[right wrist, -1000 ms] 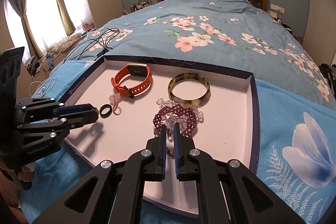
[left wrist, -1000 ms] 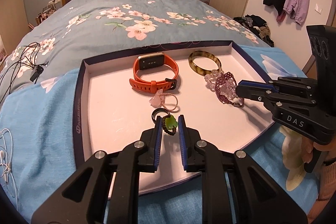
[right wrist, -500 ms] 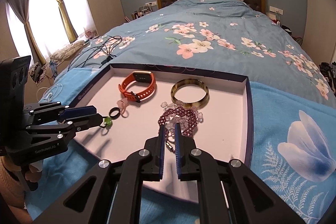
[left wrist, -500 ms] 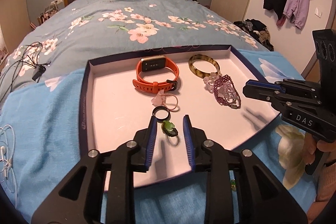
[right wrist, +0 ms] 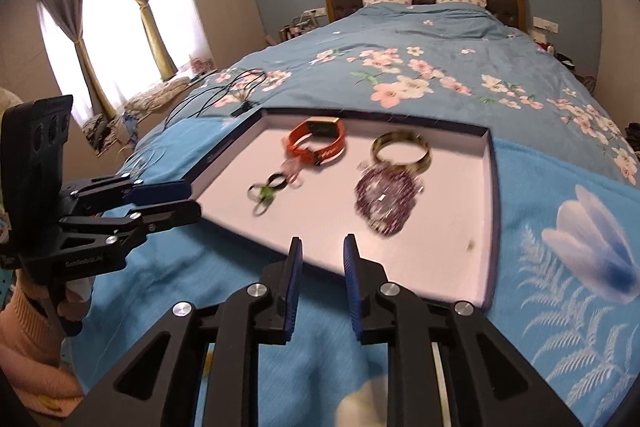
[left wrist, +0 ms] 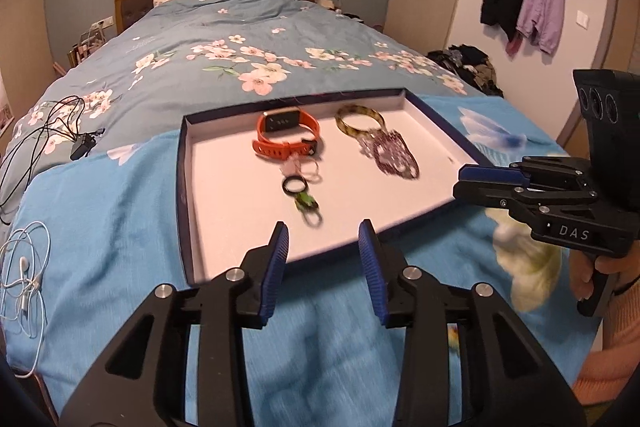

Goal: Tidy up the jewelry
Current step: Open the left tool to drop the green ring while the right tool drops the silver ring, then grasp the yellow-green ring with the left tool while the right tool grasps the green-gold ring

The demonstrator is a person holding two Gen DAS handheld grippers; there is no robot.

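Before you, orange watch (left wrist: pixel 285 135) at twelve o'clock in the white tray with navy rim (left wrist: pixel 182 187), tortoiseshell bangle (left wrist: pixel 359 119) at one o'clock, purple beaded bracelet (left wrist: pixel 394 154), black ring (left wrist: pixel 295 184), green charm (left wrist: pixel 306 201), blue bedspread with pink blossoms (left wrist: pixel 224 59), blue-padded black grippers.

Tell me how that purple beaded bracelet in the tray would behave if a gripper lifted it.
The purple beaded bracelet lies slumped in loose loops on the tray, so it would probably hang floppy and dangle. Its many small beads look slippery for flat pads. It touches the mottled bangle, so lifting might nudge that.
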